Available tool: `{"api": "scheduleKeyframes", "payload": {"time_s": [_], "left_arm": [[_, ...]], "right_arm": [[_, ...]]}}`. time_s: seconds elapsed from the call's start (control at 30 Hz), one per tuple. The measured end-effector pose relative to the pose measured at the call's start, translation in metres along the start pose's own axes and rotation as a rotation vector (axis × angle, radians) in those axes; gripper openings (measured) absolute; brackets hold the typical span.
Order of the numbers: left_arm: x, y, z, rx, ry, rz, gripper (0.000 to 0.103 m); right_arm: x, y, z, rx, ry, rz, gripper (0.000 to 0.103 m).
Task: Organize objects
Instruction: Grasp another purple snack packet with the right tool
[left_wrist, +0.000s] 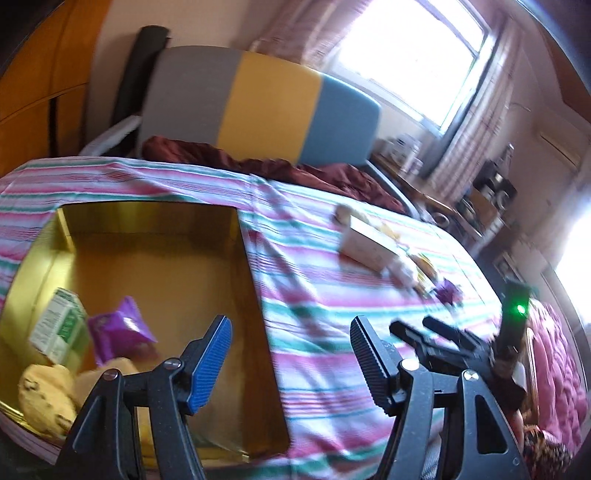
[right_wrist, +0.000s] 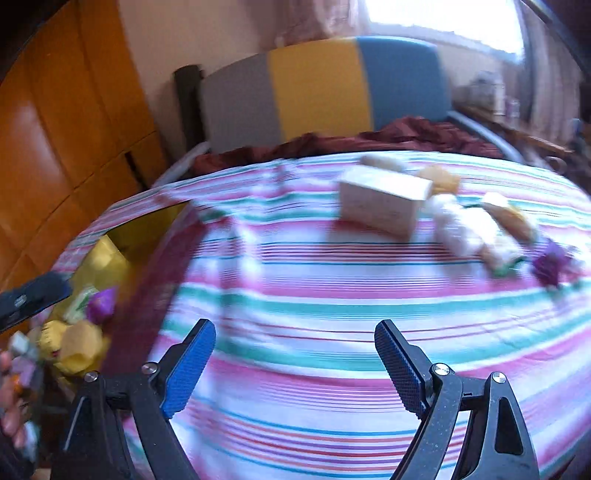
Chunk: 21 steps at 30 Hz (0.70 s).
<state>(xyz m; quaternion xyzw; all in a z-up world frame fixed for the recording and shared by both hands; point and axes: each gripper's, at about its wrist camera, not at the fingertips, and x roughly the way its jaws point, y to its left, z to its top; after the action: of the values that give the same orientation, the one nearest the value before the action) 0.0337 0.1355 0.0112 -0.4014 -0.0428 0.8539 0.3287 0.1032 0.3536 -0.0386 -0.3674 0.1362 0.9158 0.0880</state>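
Left wrist view: gold box (left_wrist: 155, 258) on the striped bed (left_wrist: 332, 295), lid off, already holding a green carton (left_wrist: 59, 325), purple packet (left_wrist: 122, 328) and cookies (left_wrist: 44, 398), probably the collecting point. Left hand-held gripper (left_wrist: 291, 363) hovers at the box's right rim, jaws wide apart, empty, touching nothing.

Right wrist view: a pale box (right_wrist: 384, 201), wrapped snacks (right_wrist: 472, 229) and a purple packet (right_wrist: 554, 264) lie loose across the bed, well apart from the gold box, likely awaiting transfer. Right hand-held gripper (right_wrist: 295, 363) hangs over bare sheet, jaws wide apart, empty.
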Motion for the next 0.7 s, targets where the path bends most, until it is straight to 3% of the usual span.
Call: {"api": "scheduleKeyframes", "payload": {"time_s": [0.3,0.53,0.7], "left_arm": [[0.018,-0.044,-0.018,0.057,0.067,-0.088,0.068],[0.035,-0.070,-0.034,0.092,0.130,-0.099,0.068],[0.046,-0.086,-0.046,0.135,0.176,-0.101,0.068]], "right_arm": [[-0.013,-0.126,0.003,0.232,-0.079,-0.362,0.084],[-0.010,-0.212,0.034,0.378,-0.083,-0.486,0.078],[0.013,-0.242,0.051,0.408,-0.049,-0.479,0.073]]}}
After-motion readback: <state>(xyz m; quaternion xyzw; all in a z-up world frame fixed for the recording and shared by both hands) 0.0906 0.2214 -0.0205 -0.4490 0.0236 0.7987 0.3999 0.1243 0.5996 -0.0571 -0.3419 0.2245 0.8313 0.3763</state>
